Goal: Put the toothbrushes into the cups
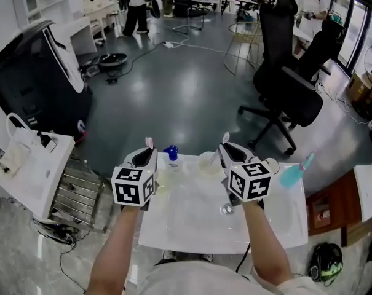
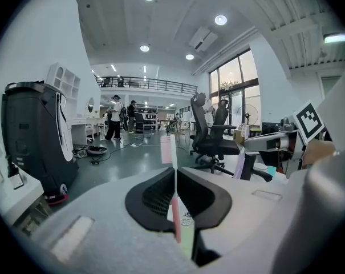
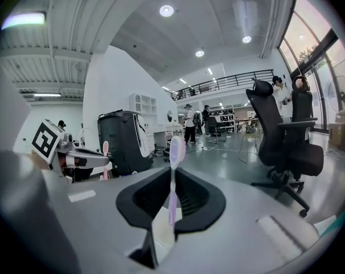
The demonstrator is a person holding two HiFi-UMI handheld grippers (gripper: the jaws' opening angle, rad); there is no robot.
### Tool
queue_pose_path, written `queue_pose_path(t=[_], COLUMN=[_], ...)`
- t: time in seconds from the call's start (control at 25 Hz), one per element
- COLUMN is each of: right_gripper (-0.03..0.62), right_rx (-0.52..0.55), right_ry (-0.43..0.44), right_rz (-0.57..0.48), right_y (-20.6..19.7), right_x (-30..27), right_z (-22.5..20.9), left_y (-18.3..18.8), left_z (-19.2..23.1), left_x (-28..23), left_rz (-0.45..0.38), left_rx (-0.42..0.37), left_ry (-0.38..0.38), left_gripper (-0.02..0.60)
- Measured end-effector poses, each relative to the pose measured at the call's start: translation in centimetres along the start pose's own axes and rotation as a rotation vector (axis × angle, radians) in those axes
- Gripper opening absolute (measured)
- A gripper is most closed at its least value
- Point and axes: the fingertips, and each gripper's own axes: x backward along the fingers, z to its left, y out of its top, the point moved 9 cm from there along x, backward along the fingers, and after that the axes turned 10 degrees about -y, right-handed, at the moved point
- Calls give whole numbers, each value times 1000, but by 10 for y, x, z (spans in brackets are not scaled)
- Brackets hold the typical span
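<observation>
left gripper [image 1: 147, 154] clamps the pink toothbrush [image 2: 175, 213], right gripper [image 1: 225, 147] the purple toothbrush [image 3: 171, 201]; centre handles over the mid-frame cup [image 1: 206, 163], lower straight.

We note a smooth, glossy white tabletop [image 1: 195, 226] and a polished dark floor [image 1: 173, 97]. The left tool [image 2: 175, 182] and right tool [image 3: 172, 182] carry matt black ribbed pads [image 2: 157, 196]; the pink toothbrush [image 2: 167, 149] and purple toothbrush [image 3: 176, 148] look smooth plastic.

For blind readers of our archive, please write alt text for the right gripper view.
The right gripper has its jaws shut on a purple toothbrush, held upright, bristle head on top. Beyond, at left, the left gripper holds a pink toothbrush; a black office chair stands at right.
</observation>
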Motion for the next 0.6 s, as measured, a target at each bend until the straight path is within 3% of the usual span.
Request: queue_pose_path(t=[0.6], right_gripper=[29], right_rx=[54], right_ry=[30], right_rz=[108], right_y=[-35], right_x=[-24], right_z=[2], left_y=[-40], left_z=[-6], left_x=[-5], left_rz=[55], left_rx=[9], left_ry=[3], left_gripper=[15])
